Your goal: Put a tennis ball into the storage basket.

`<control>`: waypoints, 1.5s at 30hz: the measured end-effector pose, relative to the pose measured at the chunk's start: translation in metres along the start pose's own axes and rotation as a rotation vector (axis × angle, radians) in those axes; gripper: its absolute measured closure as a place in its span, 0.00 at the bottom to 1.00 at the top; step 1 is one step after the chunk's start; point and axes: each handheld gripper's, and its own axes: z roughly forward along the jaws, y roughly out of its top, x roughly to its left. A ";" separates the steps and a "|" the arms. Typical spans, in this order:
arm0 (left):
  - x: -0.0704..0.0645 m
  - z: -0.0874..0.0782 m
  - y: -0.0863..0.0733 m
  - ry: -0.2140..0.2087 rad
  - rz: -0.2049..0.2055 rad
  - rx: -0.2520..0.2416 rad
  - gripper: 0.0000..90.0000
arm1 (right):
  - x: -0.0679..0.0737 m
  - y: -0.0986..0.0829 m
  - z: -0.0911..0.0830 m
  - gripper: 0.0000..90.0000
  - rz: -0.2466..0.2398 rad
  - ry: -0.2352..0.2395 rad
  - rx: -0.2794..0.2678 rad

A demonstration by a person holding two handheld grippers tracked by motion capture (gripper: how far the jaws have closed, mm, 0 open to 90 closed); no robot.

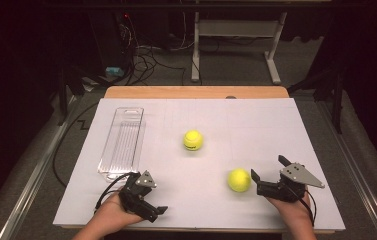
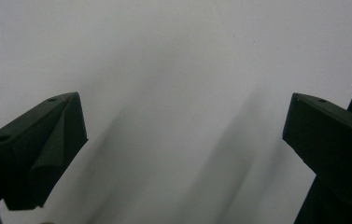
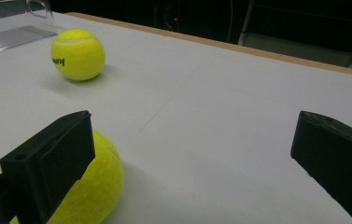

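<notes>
Two yellow tennis balls lay loose on the white counter [image 1: 276, 130] while a clear plastic tray [image 1: 122, 142] stood empty at the counter's left side, so the work of gathering the balls appeared barely begun, with neither ball lifted nor placed. The near tennis ball [image 1: 239, 180] sat well to the right of the tray and closer to the person, just beside the right gripper [image 1: 265, 175], whose jaws stood wide apart and held nothing; in the right gripper view that ball [image 3: 96, 186] rested partly behind one jaw, outside the gap rather than between the jaws. The far tennis ball [image 1: 193, 140] lay right of the tray, about level with its middle, and apart from both grippers. The left gripper [image 1: 148, 200] hovered just below the tray's near end, its jaws likewise open and empty over bare counter. The tray, ribbed along its floor and with a handle cut-out at its far end, contained nothing. Judging from this, both balls remained to be grasped and carried over.
</notes>
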 end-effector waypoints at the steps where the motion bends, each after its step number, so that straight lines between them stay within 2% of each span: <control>1: -0.001 0.000 0.002 0.002 -0.003 0.003 0.01 | 0.000 0.000 0.000 0.00 0.001 0.000 0.000; 4: -0.003 -0.001 0.009 0.001 0.006 0.027 0.01 | 0.000 0.000 -0.001 0.00 0.008 0.001 -0.004; 12: -0.008 -0.007 0.035 0.003 0.047 0.053 0.01 | -0.001 0.001 -0.002 0.00 0.010 0.002 -0.008; 16: -0.007 -0.012 0.046 0.000 0.061 0.061 0.01 | -0.001 0.001 -0.002 0.00 0.011 0.001 -0.010; 20: -0.005 -0.014 0.057 0.000 0.073 0.105 0.01 | 0.000 0.001 -0.003 0.00 0.012 0.003 -0.008; 23: -0.003 -0.015 0.063 0.003 0.083 0.120 0.01 | 0.000 0.001 -0.003 0.00 0.013 0.003 -0.008; 28: 0.003 -0.017 0.072 -0.002 0.088 0.144 0.01 | -0.001 0.000 -0.003 0.00 0.014 0.001 -0.010; 34: 0.010 -0.020 0.081 -0.018 0.067 0.174 0.01 | -0.001 0.000 -0.004 0.00 0.014 0.003 -0.012; 37: 0.013 -0.024 0.087 0.001 0.068 0.183 0.01 | -0.001 0.000 -0.004 0.00 0.015 0.004 -0.011; 39: 0.015 -0.026 0.092 -0.004 0.061 0.180 0.01 | -0.001 0.000 -0.004 0.00 0.015 0.004 -0.012; 45: 0.020 -0.028 0.102 0.017 0.048 0.204 0.01 | -0.001 0.000 -0.004 0.00 0.015 0.003 -0.011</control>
